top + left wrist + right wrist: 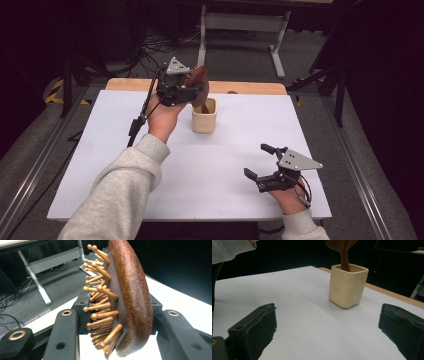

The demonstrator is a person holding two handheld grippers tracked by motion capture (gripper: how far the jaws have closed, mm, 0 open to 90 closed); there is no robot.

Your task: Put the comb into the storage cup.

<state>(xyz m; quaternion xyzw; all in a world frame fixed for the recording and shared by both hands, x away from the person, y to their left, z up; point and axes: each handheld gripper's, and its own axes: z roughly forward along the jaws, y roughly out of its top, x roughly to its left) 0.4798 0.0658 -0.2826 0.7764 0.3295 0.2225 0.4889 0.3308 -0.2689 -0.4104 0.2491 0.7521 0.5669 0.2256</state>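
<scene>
A brown wooden hairbrush [200,79] with knob-tipped wooden bristles stands upright, its handle down inside a cream square cup [204,116] at the far middle of the white table [125,165]. My left gripper [193,90] is shut on the brush head; in the left gripper view the jaws press on both sides of the hairbrush [130,297]. My right gripper [257,161] rests near the front right of the table, open, with nothing between its jaws. In the right gripper view the cup [347,286] stands ahead with the brush handle [344,260] in it.
A wooden strip [250,88] runs along the table's far edge. Beyond it are a grey desk frame [240,22] and cables on the floor. A grey sleeve [229,248] shows at the upper left of the right gripper view.
</scene>
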